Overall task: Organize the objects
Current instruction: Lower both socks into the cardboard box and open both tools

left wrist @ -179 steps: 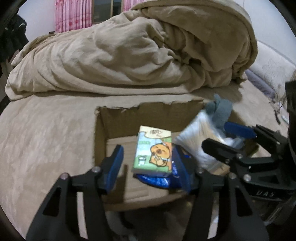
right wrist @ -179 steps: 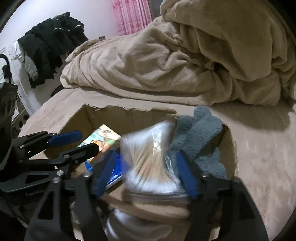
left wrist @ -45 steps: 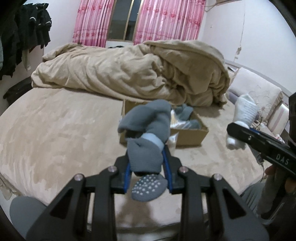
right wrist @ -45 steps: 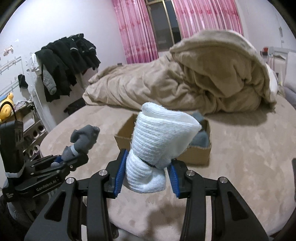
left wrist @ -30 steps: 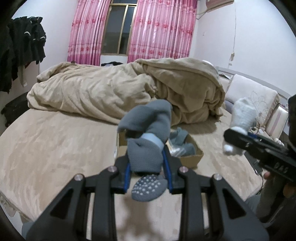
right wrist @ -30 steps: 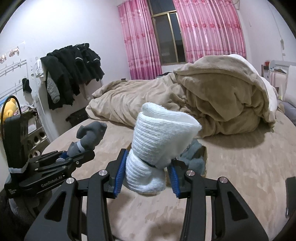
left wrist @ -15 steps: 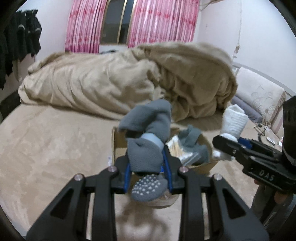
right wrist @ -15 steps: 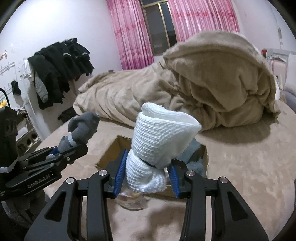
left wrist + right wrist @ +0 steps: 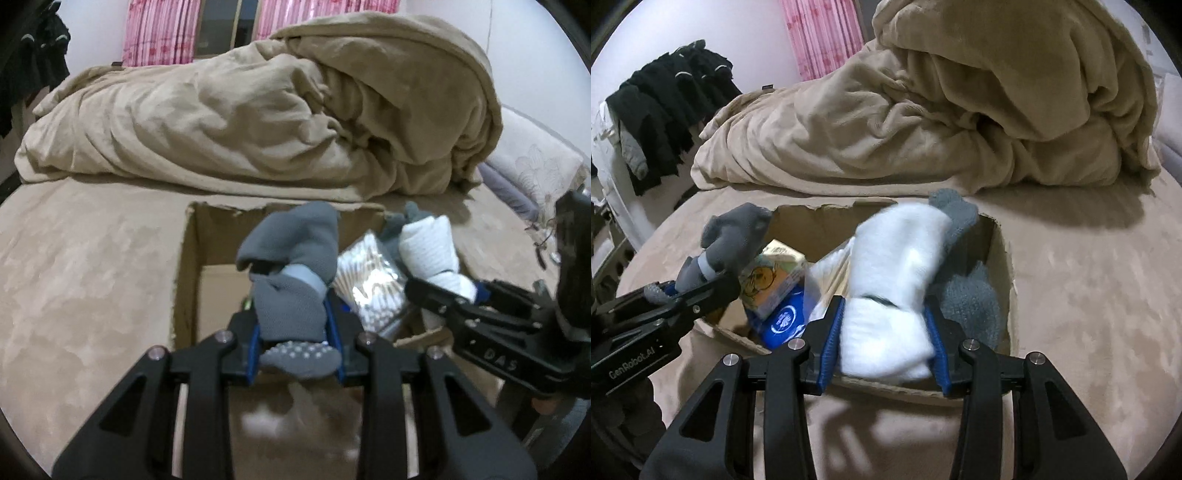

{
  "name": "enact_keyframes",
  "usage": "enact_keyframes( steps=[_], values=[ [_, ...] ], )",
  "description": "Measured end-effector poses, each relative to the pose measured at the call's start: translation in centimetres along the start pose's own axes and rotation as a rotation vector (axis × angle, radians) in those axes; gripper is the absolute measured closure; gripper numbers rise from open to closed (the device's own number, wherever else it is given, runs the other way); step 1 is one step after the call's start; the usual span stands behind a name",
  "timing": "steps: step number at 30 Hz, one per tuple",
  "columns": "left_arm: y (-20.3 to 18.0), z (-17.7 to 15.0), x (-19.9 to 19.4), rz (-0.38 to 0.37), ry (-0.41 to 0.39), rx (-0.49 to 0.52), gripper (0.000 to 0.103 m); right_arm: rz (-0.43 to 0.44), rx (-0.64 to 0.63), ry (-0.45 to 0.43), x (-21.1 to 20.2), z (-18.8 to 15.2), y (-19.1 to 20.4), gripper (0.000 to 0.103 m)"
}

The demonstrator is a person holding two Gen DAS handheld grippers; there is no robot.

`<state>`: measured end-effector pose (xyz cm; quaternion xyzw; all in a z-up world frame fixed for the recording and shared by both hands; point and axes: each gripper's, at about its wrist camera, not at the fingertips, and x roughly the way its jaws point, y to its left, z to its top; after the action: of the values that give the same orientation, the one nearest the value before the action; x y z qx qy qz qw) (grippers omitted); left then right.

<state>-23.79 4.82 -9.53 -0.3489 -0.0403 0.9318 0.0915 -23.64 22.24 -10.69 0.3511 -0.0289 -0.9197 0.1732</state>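
My left gripper (image 9: 295, 339) is shut on a grey sock (image 9: 291, 280) with grip dots and holds it over the left part of an open cardboard box (image 9: 184, 266). My right gripper (image 9: 884, 343) is closed around a white sock (image 9: 894, 273), its jaws wider than before, above the box (image 9: 1001, 251). The white sock (image 9: 432, 251) and the right gripper (image 9: 476, 299) also show in the left wrist view. The grey sock (image 9: 731, 236) and the left gripper (image 9: 690, 291) show in the right wrist view. In the box lie a tissue pack (image 9: 775, 273), a blue packet (image 9: 785, 317), a clear bag of swabs (image 9: 369, 280) and another grey sock (image 9: 971, 295).
The box stands on a beige bed (image 9: 81, 266). A big crumpled beige duvet (image 9: 258, 110) lies behind it. Dark clothes (image 9: 665, 107) hang at the left wall. A pillow (image 9: 532, 166) lies at the right.
Both grippers have come down from high above the bed to just over the box. The right jaws have spread a little around the white sock, which looks blurred.
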Motion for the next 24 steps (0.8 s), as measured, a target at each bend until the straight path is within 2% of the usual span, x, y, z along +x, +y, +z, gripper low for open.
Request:
enact_keyframes(
  steps=[13,18,20,21,22,23,24],
  values=[
    [0.0,0.0,-0.4,-0.008,0.002,0.010,0.069,-0.008,0.001,-0.006,0.0,0.1,-0.1,0.059],
    [-0.1,0.6,-0.3,-0.004,0.003,0.011,0.068,-0.004,0.016,-0.018,0.0,0.8,-0.4,0.055],
    [-0.3,0.9,-0.2,-0.005,0.018,0.018,0.064,-0.002,0.027,-0.025,-0.1,1.4,-0.7,0.055],
    [-0.5,1.1,-0.1,-0.012,0.036,0.032,0.063,-0.006,0.029,-0.024,-0.1,1.6,-0.8,0.052],
    [-0.6,1.3,-0.1,-0.014,0.045,0.037,0.061,-0.004,0.029,-0.018,-0.1,1.9,-0.9,0.039],
    [-0.6,1.4,-0.4,-0.018,0.044,0.039,0.056,0.005,0.029,-0.011,-0.1,2.2,-0.9,0.031],
    [-0.5,1.5,-1.0,-0.018,0.032,0.030,0.035,0.012,0.028,-0.011,-0.3,2.3,-0.8,0.017]
  ],
)
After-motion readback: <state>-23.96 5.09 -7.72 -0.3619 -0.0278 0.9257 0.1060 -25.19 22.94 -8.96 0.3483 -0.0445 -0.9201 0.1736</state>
